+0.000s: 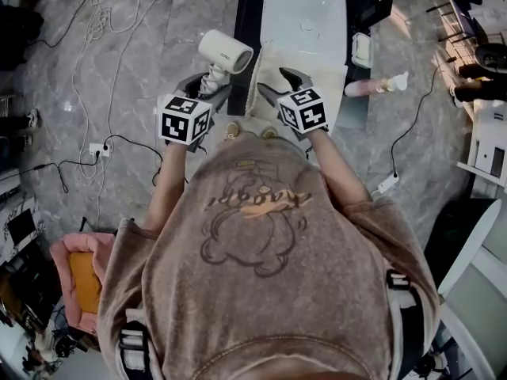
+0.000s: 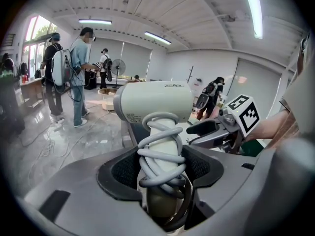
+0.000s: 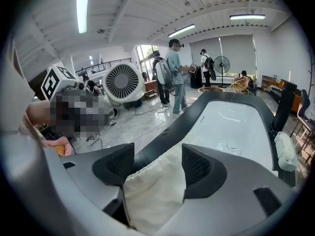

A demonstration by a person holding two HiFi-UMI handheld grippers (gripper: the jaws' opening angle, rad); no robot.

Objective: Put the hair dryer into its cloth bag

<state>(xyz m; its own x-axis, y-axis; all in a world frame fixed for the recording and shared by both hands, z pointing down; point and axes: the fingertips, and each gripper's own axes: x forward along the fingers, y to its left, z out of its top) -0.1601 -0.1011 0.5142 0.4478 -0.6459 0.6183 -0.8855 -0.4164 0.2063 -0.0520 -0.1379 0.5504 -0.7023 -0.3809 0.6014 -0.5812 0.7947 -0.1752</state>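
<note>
Clearly, the left gripper (image 2: pixel 161 168) has its dark, ribbed fingers (image 2: pixel 123 171) clenched on the handle of the hair dryer (image 2: pixel 155 102). The dryer is smooth, matt and cream, with a short round barrel lying crosswise above the upright handle. A grey rubbery cord (image 2: pixel 160 149) is wound in several loops round that handle, and its lower end is lost below the fingers. In the head view the dryer is held in the air over the grey marbled floor (image 1: pixel 135 62), just left of the dark edge of the tabletop (image 1: pixel 305 10).

The right gripper (image 3: pixel 158 163) is released, its fingers wide apart and pressing on nothing. Between and beyond them lies the cloth bag (image 3: pixel 152 191), off-white, coarse-woven and limp, at the near end of the glossy white tabletop. Whether the bag's mouth is open cannot be made out, and its near part is cut off by the gripper's body.

The two grippers are side by side, not touching, in front of the person's brown printed shirt (image 1: pixel 261 244).
</note>
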